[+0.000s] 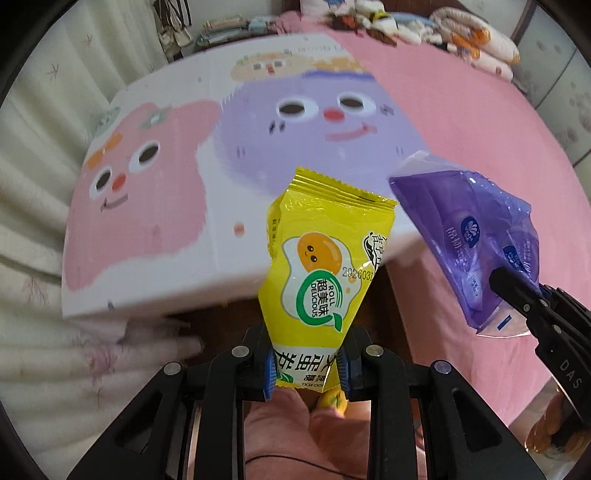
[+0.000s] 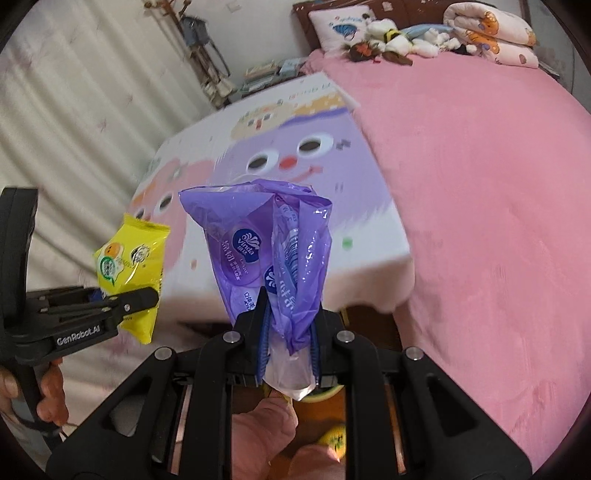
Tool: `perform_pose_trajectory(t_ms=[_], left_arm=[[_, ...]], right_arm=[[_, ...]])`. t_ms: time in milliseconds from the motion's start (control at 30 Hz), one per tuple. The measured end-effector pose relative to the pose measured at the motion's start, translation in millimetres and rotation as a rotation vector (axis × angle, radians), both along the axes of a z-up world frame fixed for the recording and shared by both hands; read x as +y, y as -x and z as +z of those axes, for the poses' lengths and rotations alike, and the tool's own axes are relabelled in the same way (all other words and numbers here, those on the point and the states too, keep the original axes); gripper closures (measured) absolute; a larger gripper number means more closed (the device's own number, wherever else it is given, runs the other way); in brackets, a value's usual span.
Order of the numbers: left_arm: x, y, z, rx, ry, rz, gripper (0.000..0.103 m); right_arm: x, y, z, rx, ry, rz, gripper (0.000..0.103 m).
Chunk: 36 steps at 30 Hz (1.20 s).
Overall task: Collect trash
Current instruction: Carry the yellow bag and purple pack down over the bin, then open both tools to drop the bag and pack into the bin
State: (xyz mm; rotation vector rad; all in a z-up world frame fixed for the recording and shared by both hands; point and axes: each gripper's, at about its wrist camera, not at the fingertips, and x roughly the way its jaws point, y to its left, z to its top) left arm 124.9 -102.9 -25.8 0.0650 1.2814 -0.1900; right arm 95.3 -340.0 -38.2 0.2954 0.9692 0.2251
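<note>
My left gripper (image 1: 307, 373) is shut on a yellow snack wrapper (image 1: 317, 273) and holds it upright in the air in front of the cartoon-printed table (image 1: 155, 206). The wrapper also shows at the left of the right wrist view (image 2: 129, 266), held by the left gripper (image 2: 147, 295). My right gripper (image 2: 287, 354) is shut on a crumpled purple tissue packet (image 2: 266, 251), also held up. That packet appears at the right of the left wrist view (image 1: 476, 236), clamped by the right gripper (image 1: 506, 291).
A bed with a pink cover (image 2: 480, 184) lies to the right, with pillows, plush toys and a rolled quilt (image 2: 491, 29) at its head. White curtains (image 2: 74, 110) hang on the left. A yellow-slippered foot (image 2: 332, 439) is below on the wooden floor.
</note>
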Motion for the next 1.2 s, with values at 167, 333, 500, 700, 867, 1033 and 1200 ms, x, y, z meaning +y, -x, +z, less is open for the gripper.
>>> perform_pose_trajectory(t_ms=[167, 333, 500, 700, 867, 1033, 1200], left_arm=[[-7, 34, -22, 0.059, -0.043, -0.023, 0.078], [-6, 40, -47, 0.105, -0.066, -0.046, 0.078], [-2, 31, -92, 0.18, -0.064, -0.042, 0.078], [5, 28, -177, 0.263, -0.071, -0.019, 0.078], [11, 18, -263, 0.344, -0.063, 0.036, 0.078], [4, 3, -338, 0.368, -0.048, 0.043, 0.078], [-1, -11, -398, 0.374, -0.051, 0.036, 0.069]], right_arm=[[5, 40, -28, 0.061, -0.011, 0.027, 0.088], [11, 51, -64, 0.161, -0.035, 0.008, 0.088], [19, 51, -94, 0.226, -0.012, 0.015, 0.088], [38, 39, -157, 0.346, 0.039, 0.023, 0.088], [54, 18, -246, 0.464, 0.104, -0.007, 0.088], [67, -2, -328, 0.544, 0.138, -0.029, 0.088], [77, -23, -406, 0.586, 0.151, -0.037, 0.087]])
